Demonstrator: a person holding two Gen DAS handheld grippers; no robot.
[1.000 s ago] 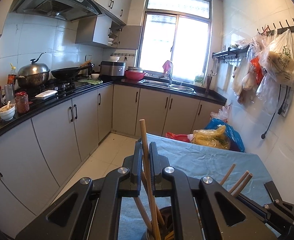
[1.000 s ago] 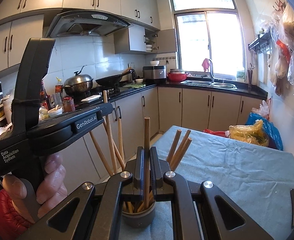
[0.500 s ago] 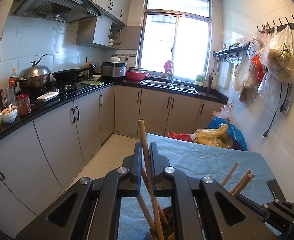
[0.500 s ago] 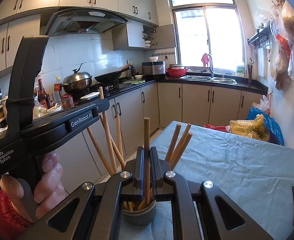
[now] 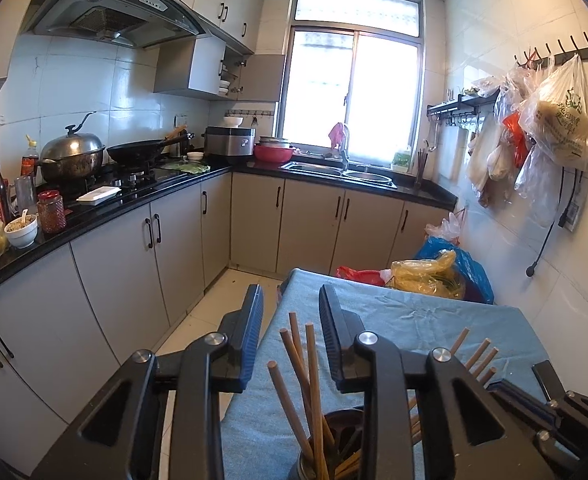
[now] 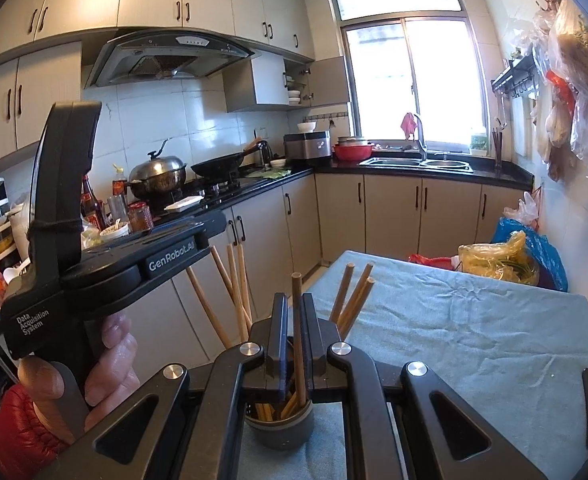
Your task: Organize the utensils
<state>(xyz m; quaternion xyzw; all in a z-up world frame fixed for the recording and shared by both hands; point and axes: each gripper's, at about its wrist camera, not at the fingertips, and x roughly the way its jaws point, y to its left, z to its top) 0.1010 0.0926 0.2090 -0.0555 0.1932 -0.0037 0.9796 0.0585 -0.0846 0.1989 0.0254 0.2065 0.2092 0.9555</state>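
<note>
A grey holder cup stands near the front edge of the blue-clothed table with several wooden chopsticks leaning out of it. My right gripper is shut on one upright chopstick whose lower end sits in the cup. My left gripper is open just above the cup, its jaws wide apart around the chopstick tops, gripping nothing. Its body also shows in the right wrist view, held by a hand.
Grey floor cabinets with a black counter run along the left and back, carrying pots, bottles and a sink. Plastic bags sit at the table's far end. More bags hang on the right wall.
My left gripper has opened and let go of its chopstick, which now stands in the cup. My right gripper stays shut on its chopstick.
</note>
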